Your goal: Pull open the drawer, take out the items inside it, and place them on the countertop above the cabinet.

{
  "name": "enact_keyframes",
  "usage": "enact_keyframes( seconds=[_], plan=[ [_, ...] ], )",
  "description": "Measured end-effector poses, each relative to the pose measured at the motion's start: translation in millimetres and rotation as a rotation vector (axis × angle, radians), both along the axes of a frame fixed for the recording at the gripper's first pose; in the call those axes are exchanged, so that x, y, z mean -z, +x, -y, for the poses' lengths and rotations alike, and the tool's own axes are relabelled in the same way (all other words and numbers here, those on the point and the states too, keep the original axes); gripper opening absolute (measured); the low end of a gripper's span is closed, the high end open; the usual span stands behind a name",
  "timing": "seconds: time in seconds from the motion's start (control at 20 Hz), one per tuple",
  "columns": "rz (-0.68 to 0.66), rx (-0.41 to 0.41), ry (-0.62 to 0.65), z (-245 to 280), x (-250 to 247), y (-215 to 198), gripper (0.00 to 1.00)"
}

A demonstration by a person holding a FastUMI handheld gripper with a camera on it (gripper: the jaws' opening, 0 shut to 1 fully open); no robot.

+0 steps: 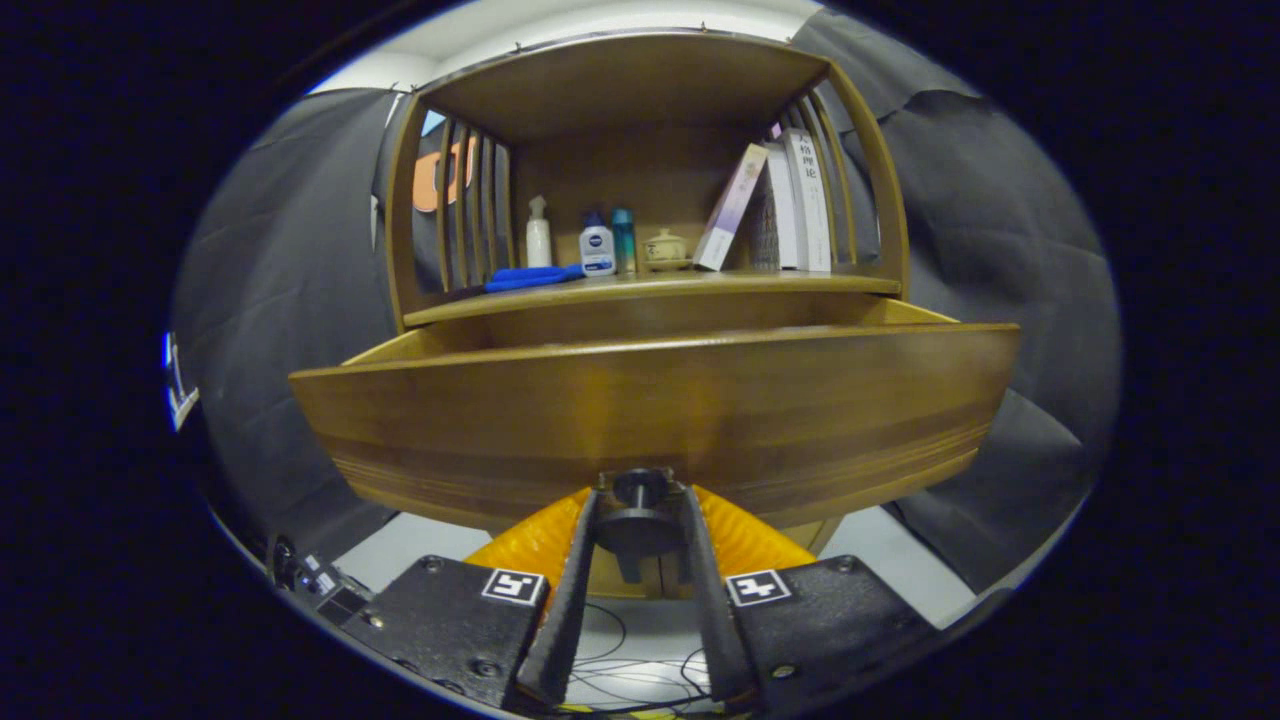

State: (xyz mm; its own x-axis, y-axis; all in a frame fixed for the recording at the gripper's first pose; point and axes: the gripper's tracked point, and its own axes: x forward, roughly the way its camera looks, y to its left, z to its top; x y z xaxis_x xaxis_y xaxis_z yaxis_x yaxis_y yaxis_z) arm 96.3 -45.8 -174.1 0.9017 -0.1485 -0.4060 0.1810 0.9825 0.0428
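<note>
The drawer (655,400) was seen drawn well out of the cabinet, its round knob (640,490) clamped between both fingers of the gripper (640,520), so the pulling step was judged nearly done. Its contents were hidden behind the front panel. Next, the knob would need releasing and the gripper lifting over the panel. On the desk (650,285) above were counted 3 bottles (597,247), 1 small lidded pot (665,247), 1 blue cloth (530,277) and about 3 books (790,205)
</note>
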Motion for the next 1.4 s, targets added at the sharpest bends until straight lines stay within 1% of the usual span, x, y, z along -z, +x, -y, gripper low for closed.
enact_keyframes(
  seconds=[0.15, 0.3, 0.45, 0.55, 0.65, 0.9, 0.95, 1.05, 1.15, 1.25, 1.4],
  plan=[
    [0.013, -0.044, 0.049, -16, -38, -3, 0.75],
    [-0.001, -0.073, 0.056, -23, -69, 4, 0.96],
    [-0.012, -0.114, 0.058, -31, -95, 22, 0.96],
    [-0.057, -0.115, 0.038, -29, -102, 37, 0.96],
    [-0.104, -0.137, 0.044, -31, -105, 55, 0.96],
    [-0.294, -0.085, 0.105, -15, -82, 94, 0.96],
    [-0.344, -0.059, 0.092, -9, -73, 98, 0.96],
    [-0.413, -0.05, 0.064, -3, -59, 108, 0.96],
    [-0.48, -0.041, 0.067, -4, -43, 112, 0.96],
    [-0.531, -0.026, 0.067, -4, -33, 118, 0.96],
    [-0.608, 0.017, 0.059, -1, -20, 123, 0.97]
  ],
)
